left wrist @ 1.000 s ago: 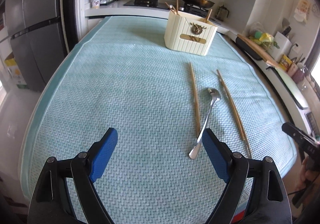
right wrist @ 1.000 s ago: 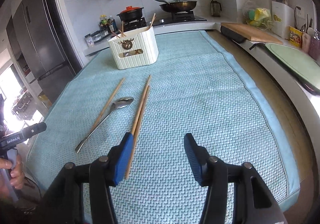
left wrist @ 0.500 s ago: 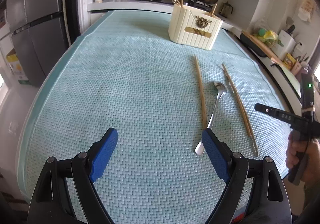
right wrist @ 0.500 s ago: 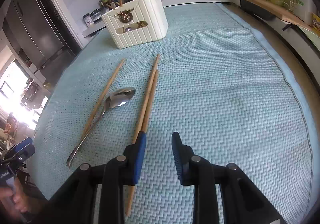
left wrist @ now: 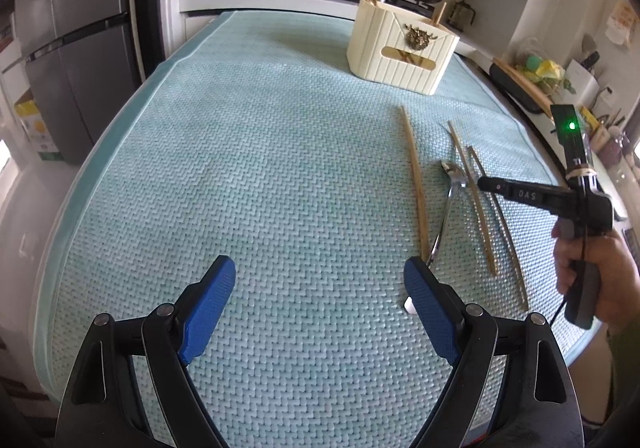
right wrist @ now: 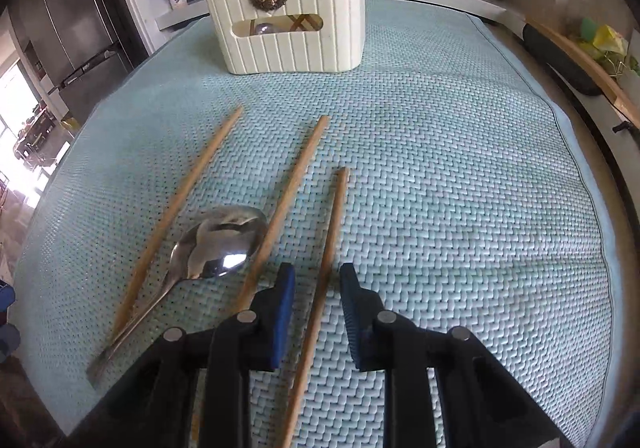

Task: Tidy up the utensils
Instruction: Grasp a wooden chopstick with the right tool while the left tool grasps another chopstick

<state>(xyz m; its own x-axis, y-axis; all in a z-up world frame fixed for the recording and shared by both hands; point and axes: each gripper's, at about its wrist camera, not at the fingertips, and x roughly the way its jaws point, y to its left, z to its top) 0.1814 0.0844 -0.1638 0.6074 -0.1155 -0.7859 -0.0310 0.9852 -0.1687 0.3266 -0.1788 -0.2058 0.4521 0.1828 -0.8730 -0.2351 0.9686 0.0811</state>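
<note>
Wooden chopstick (right wrist: 329, 248) near the mat's (right wrist: 460, 188) front edge sits between my closing right gripper (right wrist: 316, 288) pads, left gripper (left wrist: 320, 288) wide open, empty, and it could roll sideways if I pinch off-center.

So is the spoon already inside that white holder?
No, the spoon lies on the blue mat, well short of the white holder.

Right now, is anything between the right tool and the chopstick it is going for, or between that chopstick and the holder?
Nothing visible. The right tool straddles the rightmost chopstick, jaws closing around it, pads not yet pressing. The neighbouring chopstick and spoon lie to its left. Only bare teal mat separates it from the cream utensil holder.
</note>
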